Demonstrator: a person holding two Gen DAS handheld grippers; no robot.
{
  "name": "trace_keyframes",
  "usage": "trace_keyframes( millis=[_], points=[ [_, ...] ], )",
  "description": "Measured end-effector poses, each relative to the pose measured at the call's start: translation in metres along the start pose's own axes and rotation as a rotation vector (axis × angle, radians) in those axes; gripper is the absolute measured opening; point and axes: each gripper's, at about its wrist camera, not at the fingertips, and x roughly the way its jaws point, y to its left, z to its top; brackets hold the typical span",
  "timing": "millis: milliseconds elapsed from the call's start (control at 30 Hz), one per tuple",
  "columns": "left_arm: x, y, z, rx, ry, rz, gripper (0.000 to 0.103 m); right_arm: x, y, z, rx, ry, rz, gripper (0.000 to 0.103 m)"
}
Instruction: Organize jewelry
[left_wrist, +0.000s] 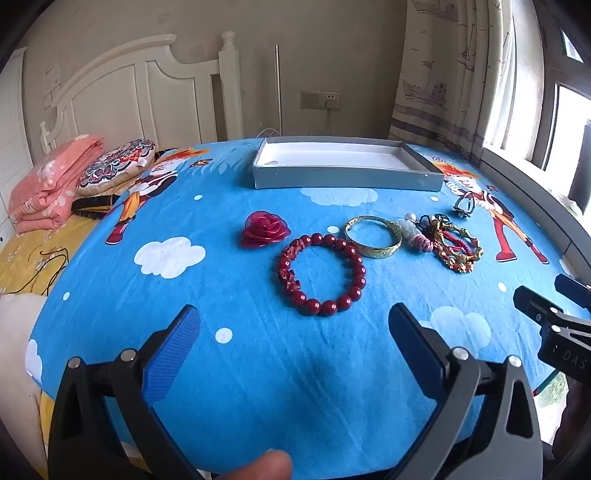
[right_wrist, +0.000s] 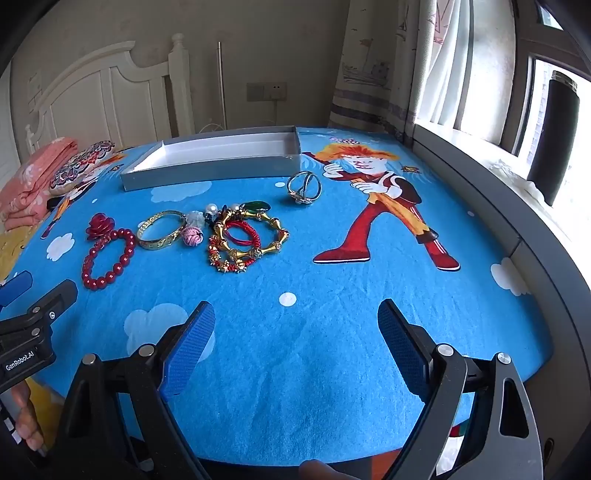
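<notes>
On the blue cartoon sheet (left_wrist: 258, 354) lie a red bead bracelet (left_wrist: 322, 274) (right_wrist: 108, 258), a red rose ornament (left_wrist: 264, 229) (right_wrist: 99, 225), a gold bangle (left_wrist: 373, 236) (right_wrist: 161, 229), a tangle of gold and red bracelets (left_wrist: 456, 245) (right_wrist: 245, 240) with a pink knot charm (right_wrist: 192, 235), and a silver ring (left_wrist: 464, 205) (right_wrist: 303, 187). Behind them sits a shallow grey box (left_wrist: 347, 177) (right_wrist: 207, 171), white inside and holding nothing. My left gripper (left_wrist: 293, 332) (right_wrist: 33, 291) hovers open just short of the bead bracelet. My right gripper (right_wrist: 297, 325) (left_wrist: 554, 295) is open over bare sheet.
Folded pink bedding (left_wrist: 55, 184) and a patterned cushion (left_wrist: 114, 166) lie at the far left by the white headboard (left_wrist: 140, 88). A grey window ledge (right_wrist: 517, 206) curves along the right, with a dark cylinder (right_wrist: 552, 136) on the sill. A thumb (left_wrist: 264, 467) shows at the bottom edge.
</notes>
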Motion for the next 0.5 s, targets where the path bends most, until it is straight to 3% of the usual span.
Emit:
trace_keyframes(
  millis=[500],
  points=[
    [0.0009,-0.0022,-0.0004,-0.011,0.006,-0.008,0.099,-0.0005,0.0038,-0.0004,-0.003,-0.002,-0.001,0.084]
  ],
)
